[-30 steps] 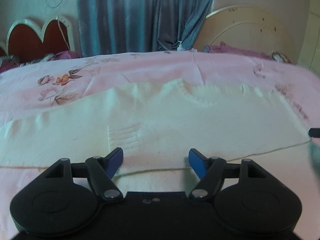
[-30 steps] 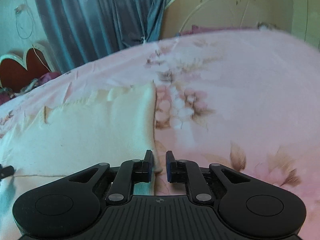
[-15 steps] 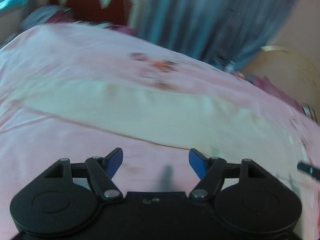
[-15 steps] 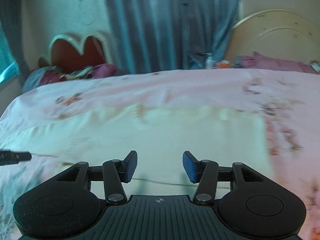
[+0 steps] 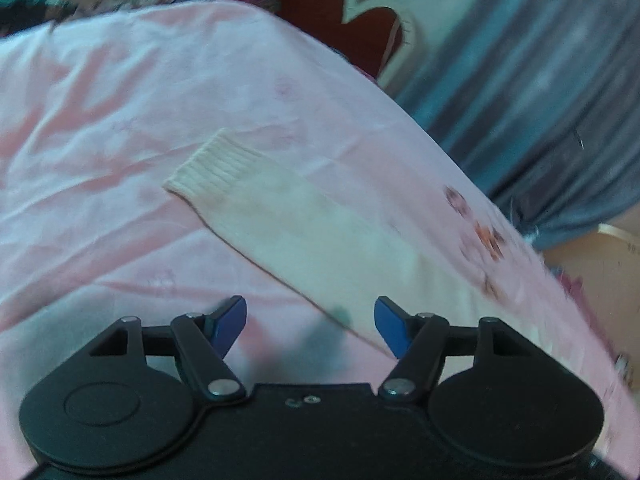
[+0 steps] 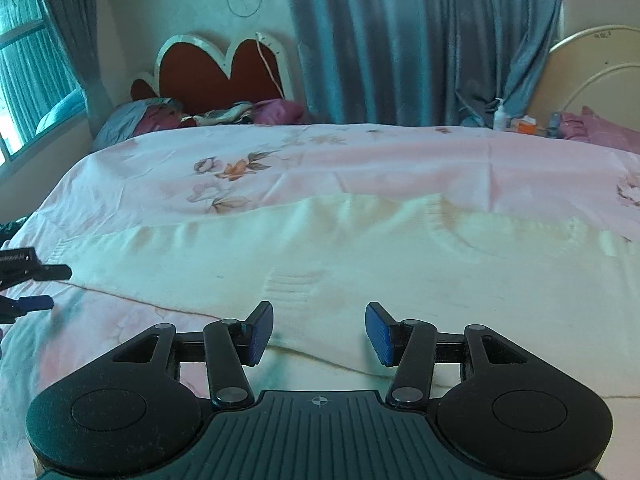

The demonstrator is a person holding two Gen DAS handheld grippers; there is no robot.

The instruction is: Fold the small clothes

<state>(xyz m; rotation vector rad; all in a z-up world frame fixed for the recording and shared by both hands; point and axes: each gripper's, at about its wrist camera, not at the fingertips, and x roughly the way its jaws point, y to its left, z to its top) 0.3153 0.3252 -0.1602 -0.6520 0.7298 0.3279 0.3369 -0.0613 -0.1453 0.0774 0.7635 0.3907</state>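
Sweater [image 6: 400, 272] lies flat on the bed [image 6: 360, 160] — both the left gripper [image 5: 310, 328] and right gripper [image 6: 319, 332] are wide apart, holding nothing; next, I think, the left takes the sleeve [image 5: 288, 216] and folds it inward.

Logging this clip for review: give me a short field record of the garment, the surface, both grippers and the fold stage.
garment: cream knit sweater, spread flat
sleeve: ribbed cuff extended on the sheet
surface: pink floral bedsheet
left gripper: open, empty, over the sleeve's lower edge
right gripper: open, empty, at the sweater's near hem
background: heart-shaped headboard, blue curtains
fold stage: no fold visible yet
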